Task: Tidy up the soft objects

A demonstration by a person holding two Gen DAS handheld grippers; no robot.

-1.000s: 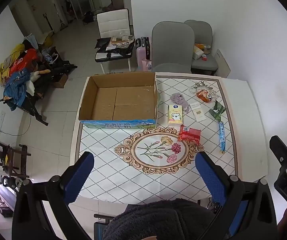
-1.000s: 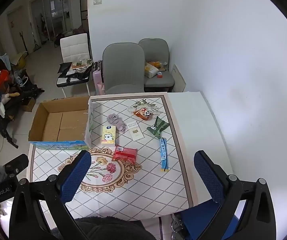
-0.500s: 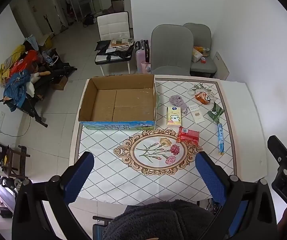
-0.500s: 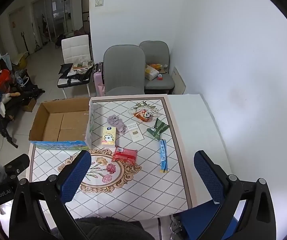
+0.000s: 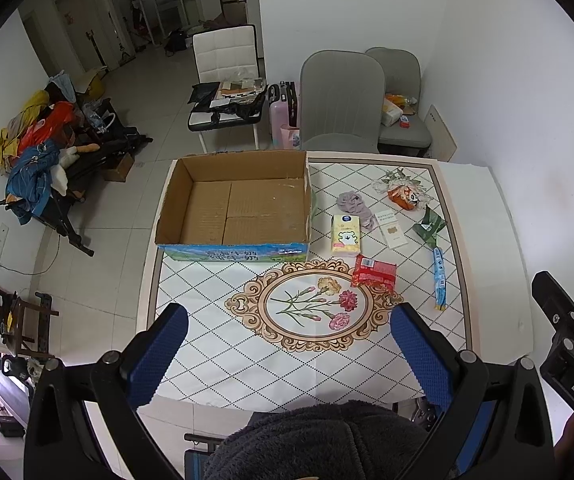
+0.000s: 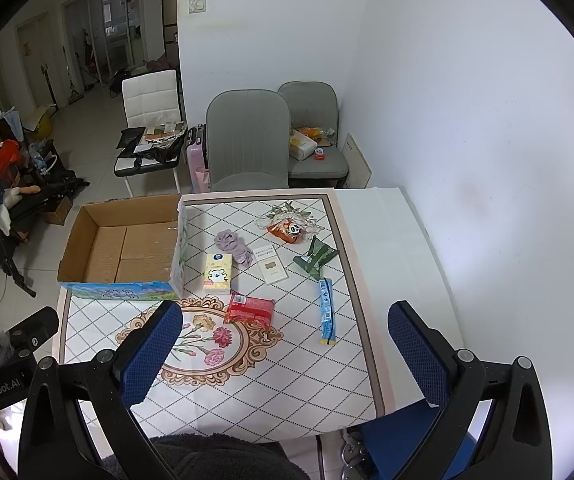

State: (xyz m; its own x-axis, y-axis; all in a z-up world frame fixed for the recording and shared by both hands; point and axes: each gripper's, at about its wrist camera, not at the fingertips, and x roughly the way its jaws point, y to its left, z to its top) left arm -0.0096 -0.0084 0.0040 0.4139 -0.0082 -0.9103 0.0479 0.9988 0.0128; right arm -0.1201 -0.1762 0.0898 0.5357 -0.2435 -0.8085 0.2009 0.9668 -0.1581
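An open, empty cardboard box (image 5: pixel 239 204) (image 6: pixel 127 244) stands at the table's far left. To its right lie a yellow tissue pack (image 5: pixel 345 236) (image 6: pixel 218 273), a red pack (image 5: pixel 375 271) (image 6: pixel 250 309), a purple cloth (image 5: pixel 354 205) (image 6: pixel 233 245), a white card (image 5: pixel 392 229), a green packet (image 5: pixel 430 224) (image 6: pixel 315 259), a blue tube (image 5: pixel 439 278) (image 6: pixel 327 316) and an orange panda pouch (image 5: pixel 406 197) (image 6: pixel 289 230). My left gripper (image 5: pixel 289 354) and right gripper (image 6: pixel 283 354) are open and empty, high above the table's near edge.
The table (image 5: pixel 215 352) has a tiled cloth with a flower medallion (image 5: pixel 313 304). Two grey chairs (image 5: pixel 341 100) stand behind it, a white chair (image 5: pixel 227 80) with clutter further back. A white wall (image 6: pixel 467 140) runs along the right. Clothes (image 5: pixel 31 148) lie piled on the floor at left.
Both grippers have risen and pulled back slightly, so the table looks a little smaller and farther. Nothing on the table has moved.
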